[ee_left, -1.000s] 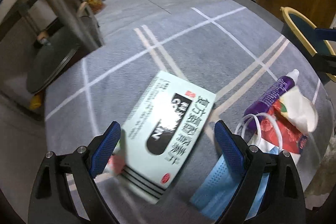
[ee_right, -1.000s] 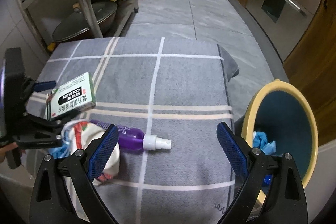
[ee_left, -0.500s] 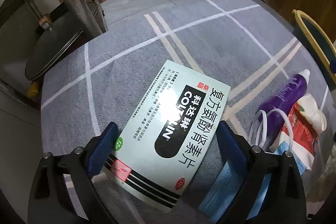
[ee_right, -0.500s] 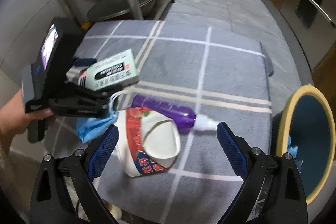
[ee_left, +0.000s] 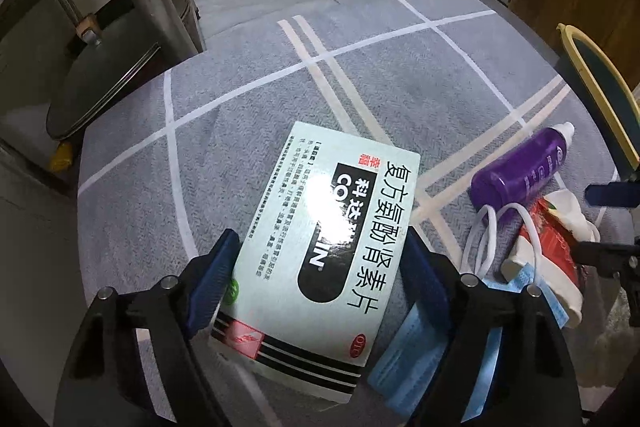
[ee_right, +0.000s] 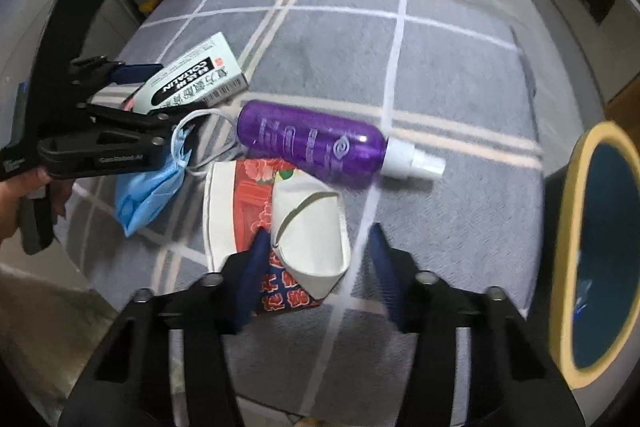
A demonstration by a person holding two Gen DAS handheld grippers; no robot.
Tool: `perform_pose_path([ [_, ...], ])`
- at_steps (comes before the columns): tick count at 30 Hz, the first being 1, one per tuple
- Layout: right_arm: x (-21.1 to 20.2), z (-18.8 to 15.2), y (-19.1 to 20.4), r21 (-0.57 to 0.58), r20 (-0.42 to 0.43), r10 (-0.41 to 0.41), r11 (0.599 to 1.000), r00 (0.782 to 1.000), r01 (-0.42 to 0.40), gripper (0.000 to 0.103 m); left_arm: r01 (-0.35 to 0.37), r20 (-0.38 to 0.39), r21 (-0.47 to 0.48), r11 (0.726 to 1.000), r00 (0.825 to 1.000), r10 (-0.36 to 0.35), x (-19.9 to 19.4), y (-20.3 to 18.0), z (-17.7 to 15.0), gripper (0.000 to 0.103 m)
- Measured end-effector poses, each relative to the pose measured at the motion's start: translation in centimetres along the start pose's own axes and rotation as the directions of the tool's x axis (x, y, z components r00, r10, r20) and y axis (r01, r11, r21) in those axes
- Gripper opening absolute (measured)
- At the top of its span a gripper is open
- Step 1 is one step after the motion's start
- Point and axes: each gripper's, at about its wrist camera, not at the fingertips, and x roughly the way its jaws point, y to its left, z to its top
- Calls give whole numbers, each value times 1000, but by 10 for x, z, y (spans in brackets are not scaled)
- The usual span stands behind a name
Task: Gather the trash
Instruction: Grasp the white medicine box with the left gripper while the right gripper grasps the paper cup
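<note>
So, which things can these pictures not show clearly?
- Bin contents: right wrist view, cut by the edge and blurred.
- Blue mask: left wrist view, partly behind the left tongs.
- Small print on the medicine box: glare, too small.

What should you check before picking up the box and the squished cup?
1. Left hand-held gripper straddles medicine box: ok.
2. Box gripped firmly: cannot tell; pads look close to its sides.
3. Right hand-held gripper around crushed paper cup: ok, open.
4. Blue face mask clear of left fingers: not ok, it lies under one.
5. Purple spray bottle out of the way: ok, beyond the cup.
6. Bin reachable: ok, at the right.
</note>
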Motion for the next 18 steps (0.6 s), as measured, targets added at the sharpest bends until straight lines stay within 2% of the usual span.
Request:
perform_pose_path([
  [3, -3, 0, 6, -25, 15, 7, 1000, 1000, -6, 26, -12, 4, -3, 1000, 1000, 12, -5, 0, -2, 77],
  [6, -4, -1, 6, -15, 23, 21, 1000, 1000, -20, 24, -25, 17, -16, 1000, 1000, 25, -14, 0, -3, 76],
  [11, -11, -1, 4, -28, 49, 30, 999, 998, -28, 13, -28, 64, -38, 999, 998, 30, -38, 0, -2, 74],
  [13, -14, -1, 4, -31, 59, 28, 999, 998, -26, 11, -8, 74, -32, 999, 997, 10, -50, -4, -1, 25],
  [14, -16, -1, 4, -34, 62, 29, 999, 998, -26, 10, -31, 73, -38, 999, 997, 34, -55, -6, 0, 25],
  [16, -17, -2, 3, -38, 63, 30, 999, 998, -27, 9, -12, 67, -39, 999, 998, 14, -58, -9, 0, 21],
  [18, -19, -3, 4, -45, 62, 20, 999, 998, -17, 9, -29, 38, -16, 999, 999, 29, -55, -14, -4, 19],
])
